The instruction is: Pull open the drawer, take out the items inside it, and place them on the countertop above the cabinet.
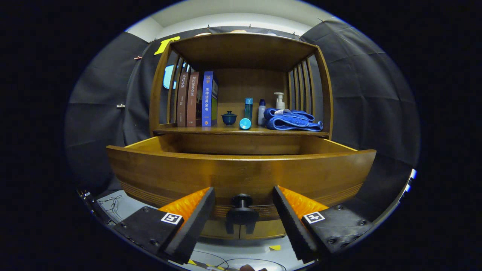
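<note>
Black cloth walls the booth behind a wooden cabinet with slatted sides. Its counter carries a row of things under the top board. At the left stand three books, upright and pressed together, two brown and one blue. Right of them sits a small dark blue lidded cup. Next comes a teal bottle, upright, with a round light-blue cap lying just in front of it. Beside that stands a white bottle with a blue top, then a pump bottle farther back. A folded blue towel lies at the right end, near the slats.

Below the counter the drawer is pulled out toward the camera. Its front panel hides the inside, so I cannot tell what it holds. A dark knob sits at the middle of the front.

The claw is spread wide, holding nothing. The knob stands in the gap between its fingers, touching neither.
</note>
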`<state>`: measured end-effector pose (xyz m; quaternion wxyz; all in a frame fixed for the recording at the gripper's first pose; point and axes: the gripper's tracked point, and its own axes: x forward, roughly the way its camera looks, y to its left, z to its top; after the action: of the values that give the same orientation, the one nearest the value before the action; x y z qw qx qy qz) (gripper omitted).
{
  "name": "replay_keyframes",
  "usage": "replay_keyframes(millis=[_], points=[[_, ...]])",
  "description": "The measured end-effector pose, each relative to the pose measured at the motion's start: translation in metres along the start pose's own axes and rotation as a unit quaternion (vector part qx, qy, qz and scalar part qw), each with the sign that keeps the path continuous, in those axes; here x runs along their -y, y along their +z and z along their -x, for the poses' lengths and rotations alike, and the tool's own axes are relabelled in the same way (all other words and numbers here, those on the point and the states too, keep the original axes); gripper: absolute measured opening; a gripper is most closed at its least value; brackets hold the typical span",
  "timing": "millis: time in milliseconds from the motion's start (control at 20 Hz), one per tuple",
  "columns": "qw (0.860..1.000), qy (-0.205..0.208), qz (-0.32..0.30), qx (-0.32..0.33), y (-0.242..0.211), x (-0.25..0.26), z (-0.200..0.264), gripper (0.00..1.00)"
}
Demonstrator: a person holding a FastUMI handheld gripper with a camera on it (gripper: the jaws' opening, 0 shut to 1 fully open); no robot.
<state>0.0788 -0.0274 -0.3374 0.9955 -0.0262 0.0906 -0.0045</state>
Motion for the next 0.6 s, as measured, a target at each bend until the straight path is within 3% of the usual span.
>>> replay_keyframes(millis=[600], points=[[1.0,0.007,-0.016,-0.014,0.013,-0.005,-0.087,1.0]])
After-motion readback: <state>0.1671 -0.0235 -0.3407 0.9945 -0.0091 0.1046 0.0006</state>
